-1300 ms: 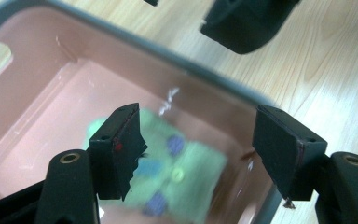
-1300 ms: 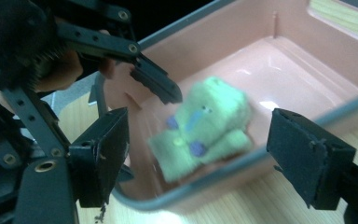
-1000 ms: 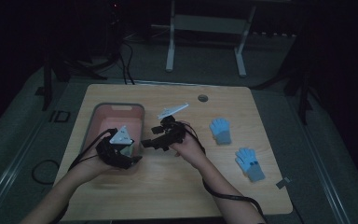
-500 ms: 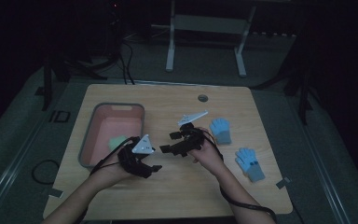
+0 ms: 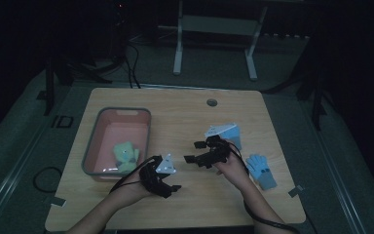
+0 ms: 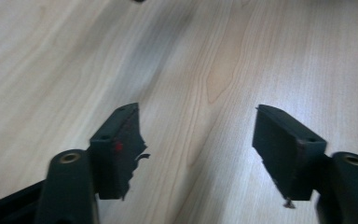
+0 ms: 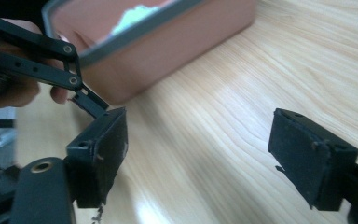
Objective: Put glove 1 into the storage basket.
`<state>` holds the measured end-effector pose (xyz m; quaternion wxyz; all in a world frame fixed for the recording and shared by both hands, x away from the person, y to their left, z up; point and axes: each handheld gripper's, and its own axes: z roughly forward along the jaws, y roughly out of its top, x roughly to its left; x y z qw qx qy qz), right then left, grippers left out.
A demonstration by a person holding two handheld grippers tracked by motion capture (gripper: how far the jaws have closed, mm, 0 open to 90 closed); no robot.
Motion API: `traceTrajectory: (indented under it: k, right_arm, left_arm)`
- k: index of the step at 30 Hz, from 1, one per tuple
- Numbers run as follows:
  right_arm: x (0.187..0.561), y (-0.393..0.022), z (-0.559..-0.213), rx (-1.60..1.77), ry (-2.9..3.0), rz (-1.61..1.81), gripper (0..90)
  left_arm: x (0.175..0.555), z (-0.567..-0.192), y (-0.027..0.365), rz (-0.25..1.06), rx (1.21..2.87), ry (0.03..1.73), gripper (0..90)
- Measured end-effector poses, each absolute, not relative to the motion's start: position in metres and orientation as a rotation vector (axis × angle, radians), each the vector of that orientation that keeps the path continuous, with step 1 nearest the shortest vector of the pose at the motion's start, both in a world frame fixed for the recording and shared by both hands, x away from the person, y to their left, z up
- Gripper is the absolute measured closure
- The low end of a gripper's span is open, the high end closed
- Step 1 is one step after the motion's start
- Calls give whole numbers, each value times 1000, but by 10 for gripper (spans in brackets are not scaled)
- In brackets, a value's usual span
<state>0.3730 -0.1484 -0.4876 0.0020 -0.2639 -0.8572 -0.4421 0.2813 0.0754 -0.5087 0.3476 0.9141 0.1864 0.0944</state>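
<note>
**Both grippers wide and empty over bare wood at mid-table**

Dark floor surrounds a pale wooden table [image 5: 185, 112], whose near edge runs along the bottom of the high view. Most of its top is bare: open wood lies across the far half, and a broad clear strip runs between the two hands.

At about 9 o'clock from the table's centre stands a pink bin [image 5: 100, 146] with a grey rim, its long axis running from the near edge toward the far one. Inside, toward its near end, lies a light green glove [image 5: 125, 155]. The right gripper view sees this bin's side wall close ahead.

At about 4 o'clock from centre lies a blue glove [image 5: 262, 170], near the right edge, its long axis running near to far, slightly slanted. Which end bears the fingers is hard to tell. A second blue glove [image 5: 233, 132] shows just beyond the right hand, partly hidden.

The left gripper [image 5: 171, 188] sits at about 7 o'clock, jaws set wide with nothing between them, having just been opening. The right gripper [image 5: 192, 152] points toward 9 o'clock, jaws likewise wide and empty, well apart from both blue gloves.
</note>
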Motion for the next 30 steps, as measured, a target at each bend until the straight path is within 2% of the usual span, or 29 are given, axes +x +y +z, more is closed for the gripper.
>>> traceTrajectory:
  k: [5, 10, 13, 15, 20, 23, 30]
  right_arm:
    - [369, -160, -496, -830, -2735, -1383, 175]
    - [369, -174, -504, -893, -2719, -1312, 171]
    - [368, -182, -508, -922, -2715, -1312, 142]
    - [367, -187, -510, -950, -2742, -1295, 136]
    - [367, -201, -513, -1030, -2749, -1297, 138]
    - [366, -206, -514, -1031, -2785, -1298, 153]
    - [371, -223, -516, -1099, -2826, -1344, 294]
  left_arm:
    - [279, -525, 68, 200, 2347, 492, 177]
    - [276, -538, 64, 161, 2339, 508, 145]
    - [274, -544, 61, 201, 2368, 499, 117]
    - [273, -548, 60, 216, 2383, 515, 34]
    - [271, -556, 57, 259, 2394, 529, 28]
    - [270, -558, 56, 256, 2376, 527, 28]
    - [270, -558, 62, 262, 2316, 560, 29]
